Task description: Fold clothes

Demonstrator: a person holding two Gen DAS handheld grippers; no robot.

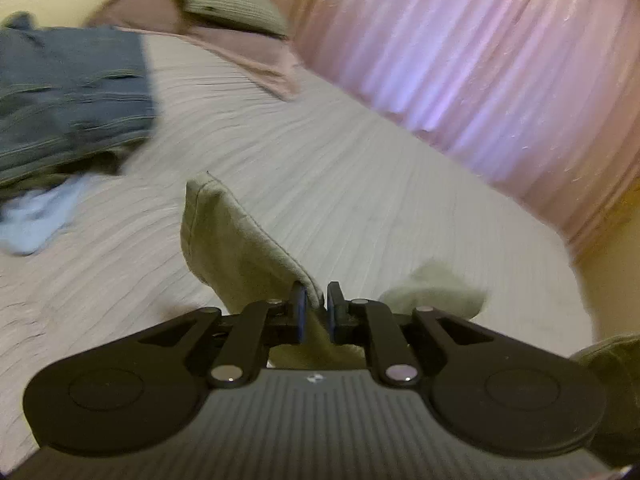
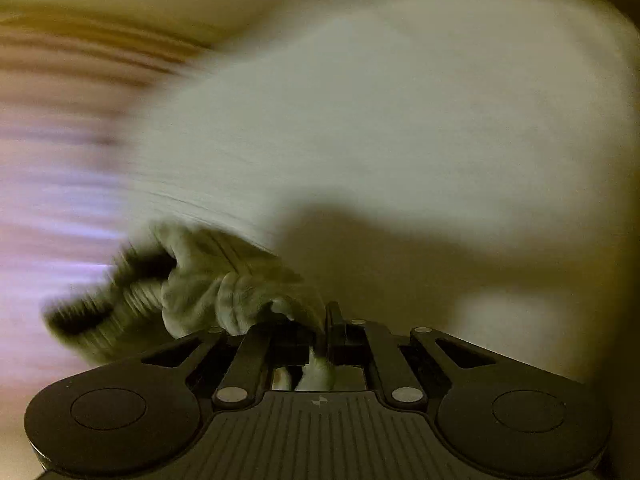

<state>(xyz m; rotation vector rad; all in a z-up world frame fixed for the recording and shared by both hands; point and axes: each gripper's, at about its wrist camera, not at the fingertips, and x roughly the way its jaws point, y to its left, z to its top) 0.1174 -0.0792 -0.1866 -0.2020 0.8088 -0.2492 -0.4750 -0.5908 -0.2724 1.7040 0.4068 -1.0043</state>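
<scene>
In the left wrist view my left gripper [image 1: 317,300] is shut on a pale olive-green garment [image 1: 236,240], whose corner sticks up from between the pads above the bed. A bunched part of the same fabric [image 1: 436,290] lies just to the right. The right wrist view is blurred. There my right gripper [image 2: 322,330] is shut on a crumpled fold of the pale green garment [image 2: 224,288], which spreads to the left of the fingers. A dark ribbed part [image 2: 104,312] shows at its left end.
The bed has a white ribbed cover [image 1: 320,184]. A pile of dark blue-grey clothes [image 1: 72,96] and a light blue piece [image 1: 36,220] lie at the left. Mauve bedding [image 1: 240,48] and a green pillow [image 1: 228,0] sit at the far end. A pink curtain [image 1: 480,60] hangs beyond.
</scene>
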